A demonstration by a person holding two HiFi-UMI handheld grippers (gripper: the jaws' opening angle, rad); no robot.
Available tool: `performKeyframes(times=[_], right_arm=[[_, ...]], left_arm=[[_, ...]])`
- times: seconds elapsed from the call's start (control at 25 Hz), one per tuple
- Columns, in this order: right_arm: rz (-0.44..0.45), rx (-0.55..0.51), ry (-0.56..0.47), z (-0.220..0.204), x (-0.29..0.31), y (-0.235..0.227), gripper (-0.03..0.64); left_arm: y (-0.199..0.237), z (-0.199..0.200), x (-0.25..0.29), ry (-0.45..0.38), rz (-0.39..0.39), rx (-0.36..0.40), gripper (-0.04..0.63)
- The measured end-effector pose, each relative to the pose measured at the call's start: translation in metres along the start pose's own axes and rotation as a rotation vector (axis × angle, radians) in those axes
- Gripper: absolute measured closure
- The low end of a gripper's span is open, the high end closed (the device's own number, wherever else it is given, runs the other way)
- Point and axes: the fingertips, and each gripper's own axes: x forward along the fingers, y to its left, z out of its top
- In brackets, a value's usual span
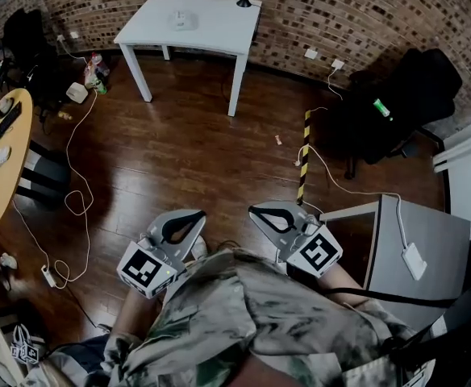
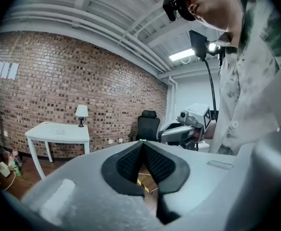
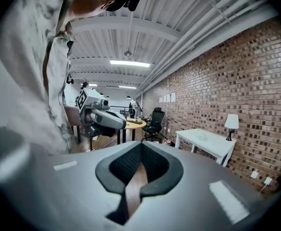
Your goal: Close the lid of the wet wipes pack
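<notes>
Left gripper and right gripper: held side by side close to the person's torso above the dark wood floor, each with its jaws drawn together at the tips and nothing between them. Wet wipes pack: small pale item lying on the white table against the brick wall, well apart from both grippers; lid position too small to make out

Camouflage-print shirt — pale, buttoned
</notes>
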Motion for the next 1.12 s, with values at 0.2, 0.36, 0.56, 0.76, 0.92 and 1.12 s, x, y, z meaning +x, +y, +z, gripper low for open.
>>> performKeyframes(times=[0.2, 0.36, 0.56, 0.76, 0.92, 1.12], right_arm=[[0.009, 0.007, 0.015, -0.028, -0.054, 0.007, 0.614], [0.002, 0.026, 0.003, -0.04, -0.084, 0.017, 0.614], [0.025, 0.041, -0.007, -0.052, -0.11, 0.03, 0.614], [0.04, 0.023, -0.03, -0.052, -0.126, 0.03, 0.614], [0.033, 0.036, -0.045, -0.049, -0.136, 0.033, 0.614], [0.039, 0.015, -0.05, -0.047, -0.143, 0.037, 0.614]], left_arm=[[-0.062, -0.005, 0.022, 0.017, 0.016, 0.022, 0.595], [-0.105, -0.02, 0.03, 0.051, 0.013, 0.008, 0.595], [-0.139, -0.022, 0.041, 0.053, 0.006, 0.006, 0.595], [-0.154, -0.019, 0.057, 0.048, -0.008, 0.002, 0.595], [-0.163, -0.019, 0.06, 0.055, -0.02, 0.001, 0.595], [-0.169, -0.019, 0.063, 0.05, -0.022, 0.009, 0.595]])
